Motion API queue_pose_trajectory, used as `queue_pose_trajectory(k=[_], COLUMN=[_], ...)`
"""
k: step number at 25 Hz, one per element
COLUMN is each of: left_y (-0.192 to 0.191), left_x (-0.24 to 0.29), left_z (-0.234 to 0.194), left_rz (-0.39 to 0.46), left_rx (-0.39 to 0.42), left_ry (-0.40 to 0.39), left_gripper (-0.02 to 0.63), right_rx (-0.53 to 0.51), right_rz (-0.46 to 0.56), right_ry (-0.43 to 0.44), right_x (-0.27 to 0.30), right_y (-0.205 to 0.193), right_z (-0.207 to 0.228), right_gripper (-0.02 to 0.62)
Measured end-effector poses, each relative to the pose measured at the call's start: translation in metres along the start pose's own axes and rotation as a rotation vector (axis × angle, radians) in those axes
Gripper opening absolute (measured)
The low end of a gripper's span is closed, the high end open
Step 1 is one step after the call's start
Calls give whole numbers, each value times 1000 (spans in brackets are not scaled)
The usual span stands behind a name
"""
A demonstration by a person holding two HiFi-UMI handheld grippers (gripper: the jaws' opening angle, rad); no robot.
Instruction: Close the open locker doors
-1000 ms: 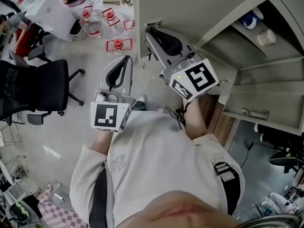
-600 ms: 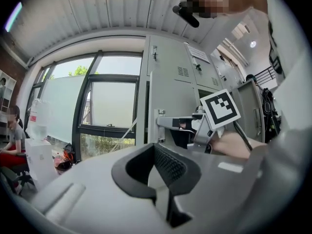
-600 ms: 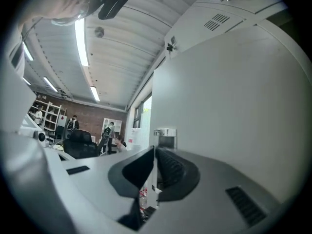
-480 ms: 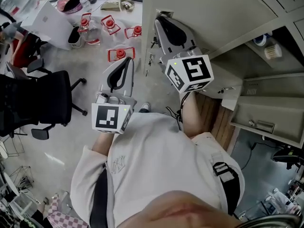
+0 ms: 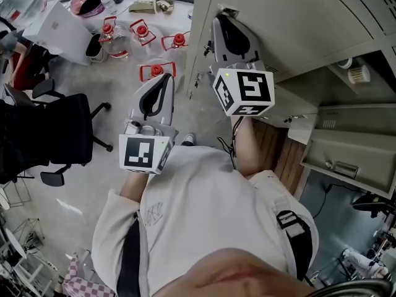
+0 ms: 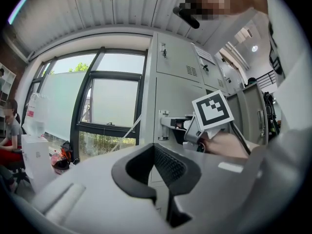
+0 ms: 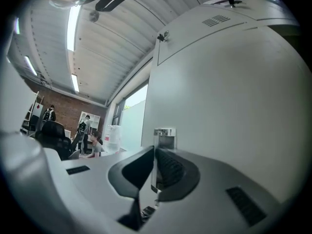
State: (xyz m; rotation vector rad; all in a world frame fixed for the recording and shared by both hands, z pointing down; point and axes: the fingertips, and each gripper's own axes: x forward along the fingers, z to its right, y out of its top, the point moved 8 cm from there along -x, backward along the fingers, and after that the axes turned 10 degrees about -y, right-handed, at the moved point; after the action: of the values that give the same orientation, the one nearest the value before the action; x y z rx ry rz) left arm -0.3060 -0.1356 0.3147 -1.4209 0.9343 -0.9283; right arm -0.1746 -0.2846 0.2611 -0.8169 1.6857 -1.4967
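Grey sheet-metal locker door (image 5: 291, 17) has swung further across its compartment (only a sliver still shows), its edge pinched in the right gripper (image 7: 155, 165), so closing looks nearly done. The left gripper (image 5: 164, 79) hangs aside, jaws pressed together on nothing.

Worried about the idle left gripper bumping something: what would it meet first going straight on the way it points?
Probably the free edge of the locker door, where the right gripper grips it; nothing shows nearer. It may pass on the window side, since depth is unclear.
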Motion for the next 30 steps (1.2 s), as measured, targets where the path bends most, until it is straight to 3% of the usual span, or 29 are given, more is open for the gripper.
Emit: queue_pose_trajectory(k=[5,16,24,30], left_y=[1,1,6,17], left_x=[-1,-4,8,26], left_z=[-4,3,28,69], left_rz=[-3,12,31,65], left_rx=[-5,1,11,26], left_ry=[8,-17,-84,-190], left_gripper=[2,2,2,2], right_rx=[-10,6,31,34], right_rz=[-25,-39,20,36], right_ry=[-45,-45,-28,-50], right_x=[4,-9,-51,-116], right_y=[-3,-2,16,31], right_z=[1,8,20,51], right_gripper=[28,28,28,25])
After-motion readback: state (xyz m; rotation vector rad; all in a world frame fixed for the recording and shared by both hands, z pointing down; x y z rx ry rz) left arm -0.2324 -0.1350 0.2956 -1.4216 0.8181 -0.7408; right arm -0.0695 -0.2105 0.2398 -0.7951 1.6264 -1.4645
